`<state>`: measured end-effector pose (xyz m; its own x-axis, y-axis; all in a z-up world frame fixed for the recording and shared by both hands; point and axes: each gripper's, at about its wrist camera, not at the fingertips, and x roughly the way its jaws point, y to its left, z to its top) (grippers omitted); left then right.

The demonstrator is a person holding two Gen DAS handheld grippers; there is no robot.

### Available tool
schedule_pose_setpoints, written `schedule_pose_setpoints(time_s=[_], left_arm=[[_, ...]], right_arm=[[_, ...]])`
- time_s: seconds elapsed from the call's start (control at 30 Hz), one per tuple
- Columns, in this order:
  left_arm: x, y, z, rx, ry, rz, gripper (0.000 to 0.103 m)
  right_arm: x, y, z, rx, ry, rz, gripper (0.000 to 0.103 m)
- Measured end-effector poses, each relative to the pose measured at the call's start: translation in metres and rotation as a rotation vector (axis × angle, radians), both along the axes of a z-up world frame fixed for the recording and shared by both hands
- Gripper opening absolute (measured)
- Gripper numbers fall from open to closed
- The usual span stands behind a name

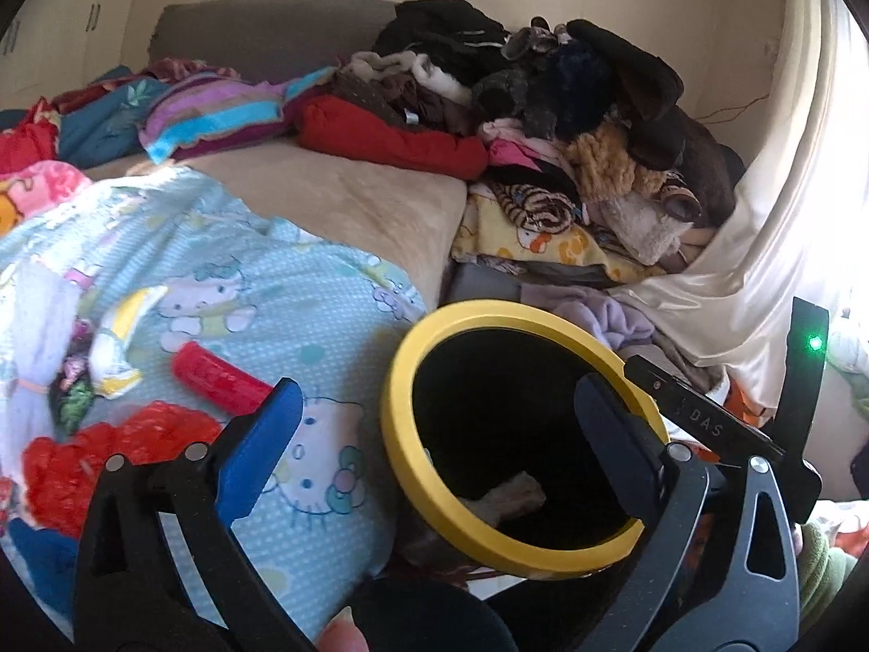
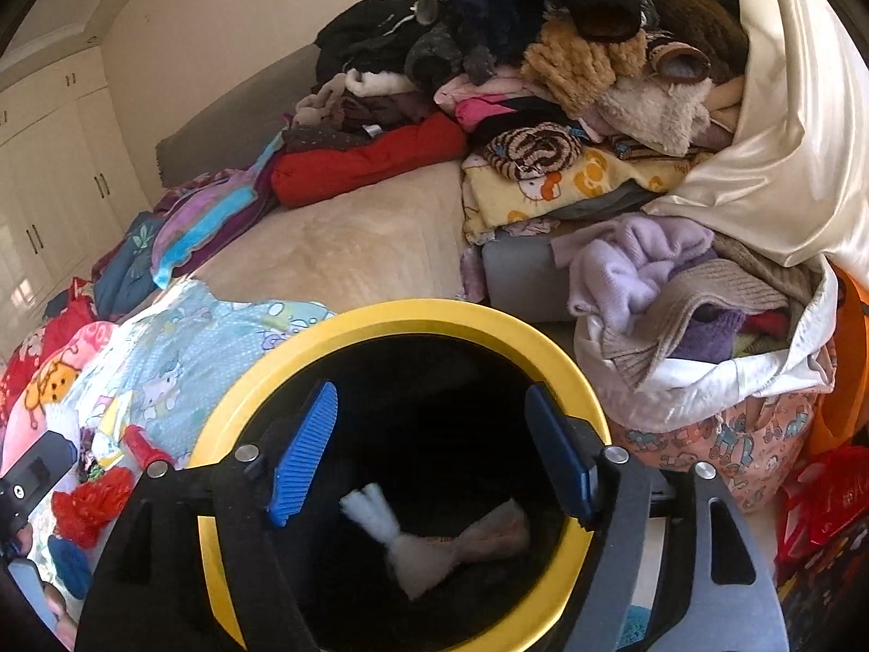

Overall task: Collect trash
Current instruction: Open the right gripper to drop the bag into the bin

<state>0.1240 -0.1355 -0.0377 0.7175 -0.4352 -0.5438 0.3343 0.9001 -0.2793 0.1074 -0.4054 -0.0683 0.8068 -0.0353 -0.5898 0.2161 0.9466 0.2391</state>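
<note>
A black bin with a yellow rim [image 1: 413, 342] [image 2: 548, 348] stands against the bed. My left gripper [image 1: 440, 424] is open, its right finger over the bin's mouth, its left finger over the bedspread. My right gripper [image 2: 434, 445] is open above the bin's mouth and holds nothing. A white knotted wrapper [image 2: 402, 538] is blurred inside the bin, beside a pale crumpled piece [image 2: 499, 532] that also shows in the left wrist view [image 1: 516, 494]. On the Hello Kitty bedspread [image 1: 228, 293] lie a red tube [image 1: 217, 375], red crumpled plastic [image 1: 108, 445] and a yellow-white wrapper [image 1: 117, 358].
Piles of clothes [image 1: 570, 125] [image 2: 570, 81] cover the back and right of the bed. A cream curtain [image 2: 787, 152] hangs at the right. A sack of knitwear [image 2: 706, 326] sits right of the bin. Wardrobe doors [image 2: 49, 206] are at the left.
</note>
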Motion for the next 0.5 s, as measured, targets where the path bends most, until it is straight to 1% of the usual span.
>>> schedule_pose_setpoints(time_s=[0.3, 0.5], left_arm=[[-0.014, 0.016, 0.017, 0.026, -0.077, 0.048, 0.092], [-0.018, 0.033, 0.027, 0.030, -0.117, 0.102, 0.092]], right_arm=[[-0.004, 0.022, 0.010, -0.005, -0.026, 0.046, 0.073], [-0.007, 0.042, 0.018, -0.005, -0.046, 0.097, 0.074]])
